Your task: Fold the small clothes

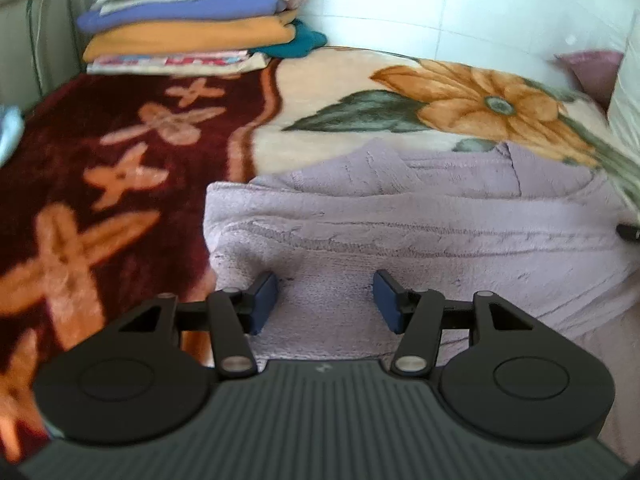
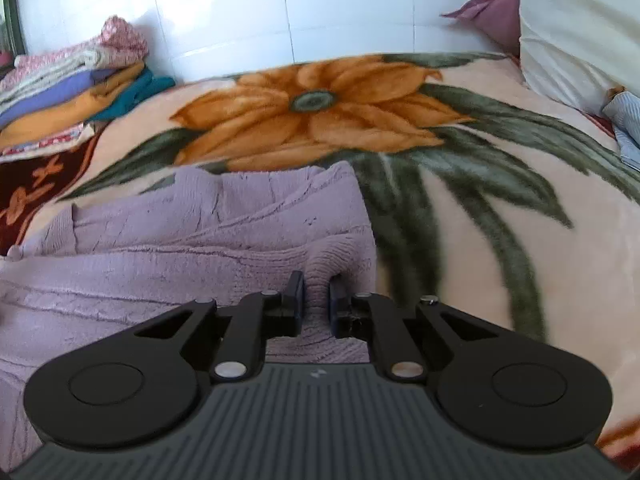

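A lilac knit garment (image 1: 400, 224) lies partly folded on a floral blanket (image 1: 360, 80). My left gripper (image 1: 326, 300) hovers low over its near left part. It is open, its blue pads (image 1: 264, 300) are wide apart, and nothing is pinched between them. In the right wrist view the same garment (image 2: 180, 248) fills the left half. My right gripper (image 2: 316, 296) is at its near right edge, shut on a raised ridge of the lilac knit. A dark tip (image 1: 630, 232) shows at the right border of the left wrist view.
A stack of folded clothes (image 1: 192, 20) sits at the back left against a white tiled wall (image 2: 320, 8). A white pillow (image 2: 580, 28) and a pink cushion (image 2: 492, 12) stand at the back right. A blue striped cloth (image 2: 624, 124) lies at the right edge.
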The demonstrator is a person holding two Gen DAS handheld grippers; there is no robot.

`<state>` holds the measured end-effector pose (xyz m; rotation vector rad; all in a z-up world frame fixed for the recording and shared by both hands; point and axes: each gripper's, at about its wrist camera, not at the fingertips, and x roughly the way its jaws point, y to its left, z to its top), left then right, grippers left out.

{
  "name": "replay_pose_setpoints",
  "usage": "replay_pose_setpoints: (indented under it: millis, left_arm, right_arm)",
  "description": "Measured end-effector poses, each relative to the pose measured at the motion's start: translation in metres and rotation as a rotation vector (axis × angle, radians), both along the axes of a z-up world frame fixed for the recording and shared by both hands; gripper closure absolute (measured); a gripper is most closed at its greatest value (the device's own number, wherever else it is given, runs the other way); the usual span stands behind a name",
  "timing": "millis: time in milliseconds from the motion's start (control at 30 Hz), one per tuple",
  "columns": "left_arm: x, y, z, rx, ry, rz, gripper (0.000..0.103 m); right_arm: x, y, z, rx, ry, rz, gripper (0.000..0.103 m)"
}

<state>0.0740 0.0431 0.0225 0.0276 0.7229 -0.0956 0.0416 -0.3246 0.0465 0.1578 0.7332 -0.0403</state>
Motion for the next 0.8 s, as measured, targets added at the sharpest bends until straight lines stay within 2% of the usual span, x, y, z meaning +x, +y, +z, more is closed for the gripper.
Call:
replay_pose_setpoints:
  millis: [100,233,300,333,367,567,800]
  left_arm:
    - [-0.002,-0.004,-0.003,0.025,-0.017,-0.010,0.042]
    - [-0.002,-0.004,-0.001,0.020,-0.011,-0.011,0.042]
    - [-0.004,-0.003,0.003,0.014,0.003,-0.009,0.042]
    - [-0.007,-0.003,0.008,0.009,0.010,-0.004,0.041]
    - [-0.010,-0.003,0.012,0.001,0.011,-0.004,0.041]
    - [-0.046,-0.003,0.035,-0.007,-0.003,-0.025,0.041]
    - [-0.087,-0.002,0.045,-0.009,0.035,-0.068,0.041]
  right_arm:
    - [-0.002,0.001,-0.003,-0.010,-0.014,0.010,0.087]
    - [-0.006,0.000,0.002,0.014,-0.017,0.021,0.076]
    - [-0.010,-0.002,0.010,0.055,-0.017,0.028,0.059]
    - [-0.014,-0.004,0.014,0.081,-0.017,0.031,0.045]
    - [-0.020,-0.005,0.018,0.103,-0.021,0.033,0.037]
    - [-0.064,-0.005,0.044,0.113,-0.048,0.085,0.029]
    - [-0.130,0.003,0.070,0.127,-0.046,0.199,0.026]
